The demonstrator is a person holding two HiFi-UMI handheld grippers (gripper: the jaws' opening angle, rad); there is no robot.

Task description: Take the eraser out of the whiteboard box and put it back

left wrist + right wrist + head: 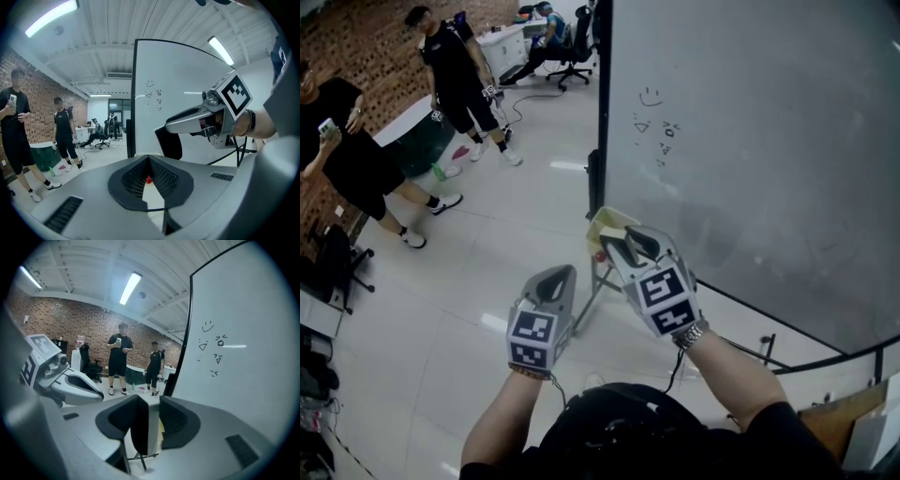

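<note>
Beside big white whiteboard [750, 141]: right gripper [623, 246] clamps black-and-grey slab eraser [142, 427], 5 o'clock of pale yellow whiteboard box [607, 221]. Left gripper [561, 274] at 7 o'clock, jaws together, empty.

Whiteboard box [606, 223] partly behind right gripper [630, 244]

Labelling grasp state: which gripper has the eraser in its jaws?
The right gripper: its jaws are closed on the eraser, a dark slab with a pale face. The left gripper is shut and empty.
</note>
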